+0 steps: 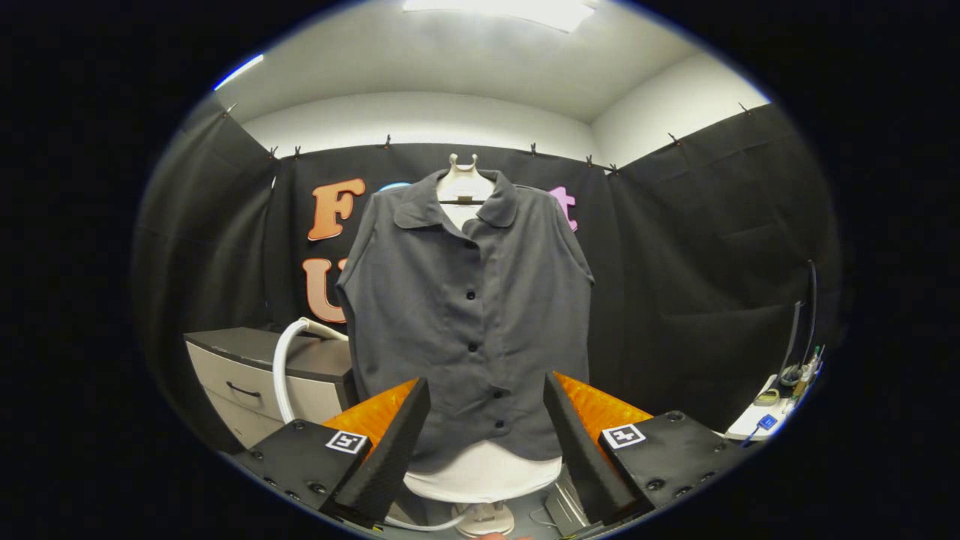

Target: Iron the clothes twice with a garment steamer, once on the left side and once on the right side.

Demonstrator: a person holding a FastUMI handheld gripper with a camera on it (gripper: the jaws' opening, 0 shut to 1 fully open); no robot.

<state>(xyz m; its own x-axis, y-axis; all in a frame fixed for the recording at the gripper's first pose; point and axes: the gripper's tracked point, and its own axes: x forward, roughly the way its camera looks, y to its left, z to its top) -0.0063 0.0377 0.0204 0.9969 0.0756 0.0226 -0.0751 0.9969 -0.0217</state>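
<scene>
My gripper [487, 420] was open and held nothing, facing the gray shirt [469, 315]. I first needed to reach the white hose [283, 375] and grab the steamer firmly.

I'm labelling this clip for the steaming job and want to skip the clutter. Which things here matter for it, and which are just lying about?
For the job:
- grey shirt buttoned on a white mannequin form, beyond the fingers
- white hose, probably the steamer's
- gripper, fingers apart, nothing between them

Lying about:
- drawer cabinet behind the hose
- small items on a white surface to the side
</scene>
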